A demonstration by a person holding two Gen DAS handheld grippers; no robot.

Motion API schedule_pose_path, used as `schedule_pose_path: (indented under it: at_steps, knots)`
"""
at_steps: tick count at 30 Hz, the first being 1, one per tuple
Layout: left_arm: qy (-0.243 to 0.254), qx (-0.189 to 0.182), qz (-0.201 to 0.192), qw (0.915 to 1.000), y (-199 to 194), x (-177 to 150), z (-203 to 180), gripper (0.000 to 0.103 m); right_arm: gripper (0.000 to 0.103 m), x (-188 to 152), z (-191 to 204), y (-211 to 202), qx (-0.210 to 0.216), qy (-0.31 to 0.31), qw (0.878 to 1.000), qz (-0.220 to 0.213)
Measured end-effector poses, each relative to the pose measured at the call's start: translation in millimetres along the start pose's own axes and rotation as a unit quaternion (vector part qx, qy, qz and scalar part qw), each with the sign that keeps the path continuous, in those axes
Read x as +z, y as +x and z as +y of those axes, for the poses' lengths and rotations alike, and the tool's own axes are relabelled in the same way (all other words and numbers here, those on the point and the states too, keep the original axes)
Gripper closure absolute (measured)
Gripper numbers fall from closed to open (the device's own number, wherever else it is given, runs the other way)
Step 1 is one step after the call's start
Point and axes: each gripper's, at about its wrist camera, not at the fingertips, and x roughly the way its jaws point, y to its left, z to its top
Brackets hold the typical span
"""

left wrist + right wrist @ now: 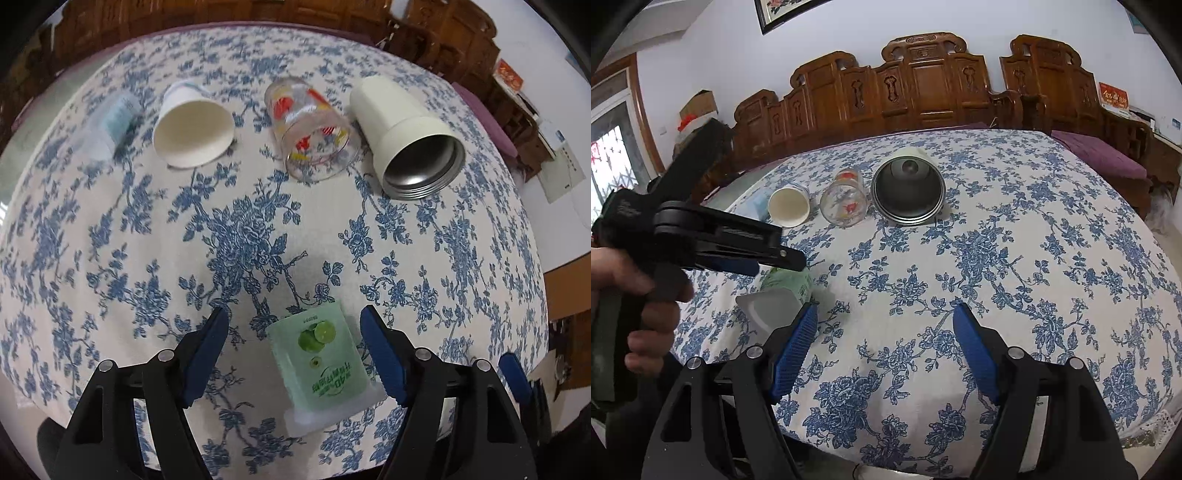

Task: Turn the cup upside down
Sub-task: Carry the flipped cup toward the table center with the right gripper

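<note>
Lying sideways, green lime-printed cup.

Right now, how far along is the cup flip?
Done: the green lime-label cup stands upside down between the open left gripper fingers, not gripped. In hand: nothing; the right gripper is open over bare cloth. Left: the paper cup, glass and steel-lined tumbler lie on their sides.

Black frames; silver screws; blue ribbed fingers; bare skin.
</note>
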Motion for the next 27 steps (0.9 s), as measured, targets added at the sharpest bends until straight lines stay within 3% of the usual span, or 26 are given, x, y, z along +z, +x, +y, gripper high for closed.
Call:
schedule_pose_path:
  at_steps: [5,10,12,14,17,23,27]
  knots:
    - [-0.013,-0.004,0.023,0.9996,13.0,0.8,0.4,0.038,0.025,-0.1,-2.6,1.1,0.008,0.011,1.000,0.003]
    - [-0.025,-0.014,0.036,0.9989,20.3,3.3,5.3,0.053,0.025,-1.3,-3.7,2.2,0.010,0.013,1.000,0.006]
    - [-0.029,-0.029,0.033,0.9986,18.1,4.1,7.4,0.054,0.025,-1.6,-3.6,2.5,0.011,0.013,1.000,0.007]
    - [-0.033,-0.048,0.022,0.9981,13.8,6.6,10.5,0.054,0.025,-2.3,-4.4,3.6,0.016,0.017,1.000,0.010]
    - [-0.007,-0.033,-0.010,0.9994,4.2,9.2,7.1,0.054,0.025,-2.6,-4.9,5.1,0.018,0.020,1.000,0.012]
    - [0.052,0.019,-0.073,0.9958,-4.7,19.1,-4.1,0.054,0.025,-2.7,-5.9,5.5,0.018,0.023,0.999,0.015]
    - [0.096,0.060,-0.119,0.9864,-3.2,24.7,-13.8,0.054,0.025,-3.4,-6.9,6.7,0.017,0.024,0.999,0.017]
